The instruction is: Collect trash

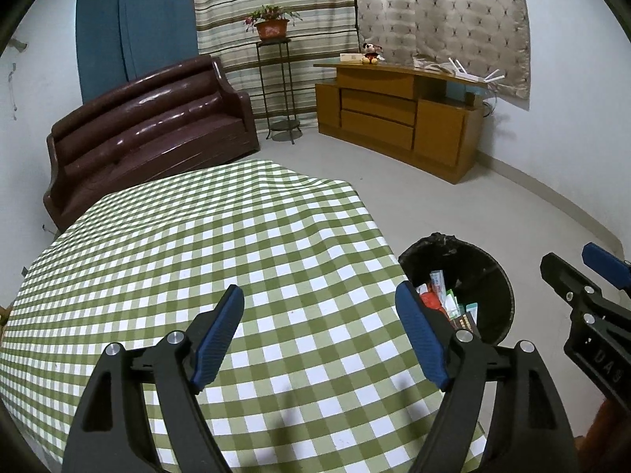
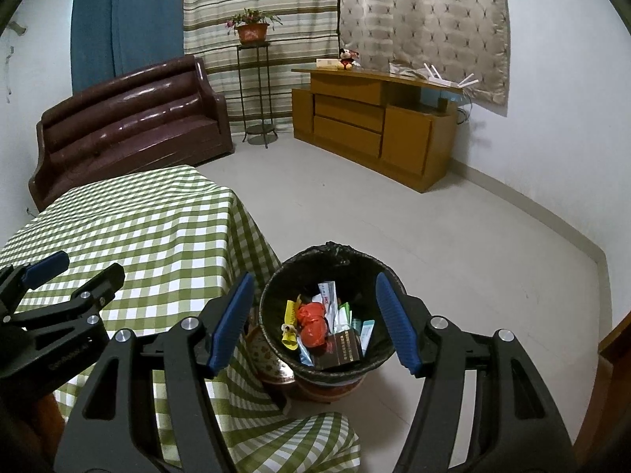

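A black-lined trash bin (image 2: 272, 287) stands on the floor beside the table's right edge. It holds a crumpled red wrapper (image 2: 313, 323), a dark box (image 2: 341, 349), a yellow scrap (image 2: 290, 311) and white sachets (image 2: 327, 291). My right gripper (image 2: 314, 278) hangs open above the bin, with nothing between its blue pads. My left gripper (image 1: 319, 291) is open over the green checked tablecloth (image 1: 236, 236), also with nothing in it. The bin (image 1: 493, 276) shows to its right, partly hidden by a finger. Each gripper appears at the edge of the other's view: the right gripper (image 1: 568, 256), the left gripper (image 2: 90, 264).
A brown leather sofa (image 1: 150, 118) stands behind the table. Next to it are a metal plant stand (image 1: 276, 90) with a potted plant and a wooden cabinet (image 1: 402, 114). Pale floor (image 2: 453, 244) spreads beyond the bin. A patterned pot (image 2: 268, 354) sits at the bin's base.
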The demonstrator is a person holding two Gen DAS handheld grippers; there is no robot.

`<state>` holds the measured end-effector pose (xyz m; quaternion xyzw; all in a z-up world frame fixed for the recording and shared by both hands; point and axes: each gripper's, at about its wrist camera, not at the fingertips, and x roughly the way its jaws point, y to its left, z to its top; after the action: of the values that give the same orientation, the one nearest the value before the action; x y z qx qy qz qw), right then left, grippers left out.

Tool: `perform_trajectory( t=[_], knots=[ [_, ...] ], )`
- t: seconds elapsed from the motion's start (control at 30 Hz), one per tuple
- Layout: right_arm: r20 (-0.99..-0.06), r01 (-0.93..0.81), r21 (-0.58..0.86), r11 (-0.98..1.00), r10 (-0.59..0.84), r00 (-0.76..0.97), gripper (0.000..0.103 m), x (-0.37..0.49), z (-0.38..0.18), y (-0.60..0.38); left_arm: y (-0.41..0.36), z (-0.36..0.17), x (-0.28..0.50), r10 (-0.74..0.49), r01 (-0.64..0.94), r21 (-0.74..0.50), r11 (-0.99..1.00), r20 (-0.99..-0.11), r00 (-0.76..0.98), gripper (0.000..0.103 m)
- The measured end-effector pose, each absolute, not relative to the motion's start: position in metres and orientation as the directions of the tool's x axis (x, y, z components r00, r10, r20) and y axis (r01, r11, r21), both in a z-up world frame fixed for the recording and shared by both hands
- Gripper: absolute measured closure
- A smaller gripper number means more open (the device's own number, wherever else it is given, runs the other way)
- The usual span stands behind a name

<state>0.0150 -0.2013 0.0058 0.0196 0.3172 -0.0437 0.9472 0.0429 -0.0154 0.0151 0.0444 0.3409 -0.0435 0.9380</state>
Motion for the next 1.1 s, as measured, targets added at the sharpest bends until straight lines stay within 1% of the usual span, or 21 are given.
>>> perform_trajectory(
  t=[1.1],
  knots=[
    [-0.606,0.096,0.009,0.995,-0.071,0.792,0.04,0.0137,0.0071,-0.2016,-0.0181,0.0162,0.0411,-0.053,0.112,0.05,0.992,-0.645,0.762,0.026]
  ],
)
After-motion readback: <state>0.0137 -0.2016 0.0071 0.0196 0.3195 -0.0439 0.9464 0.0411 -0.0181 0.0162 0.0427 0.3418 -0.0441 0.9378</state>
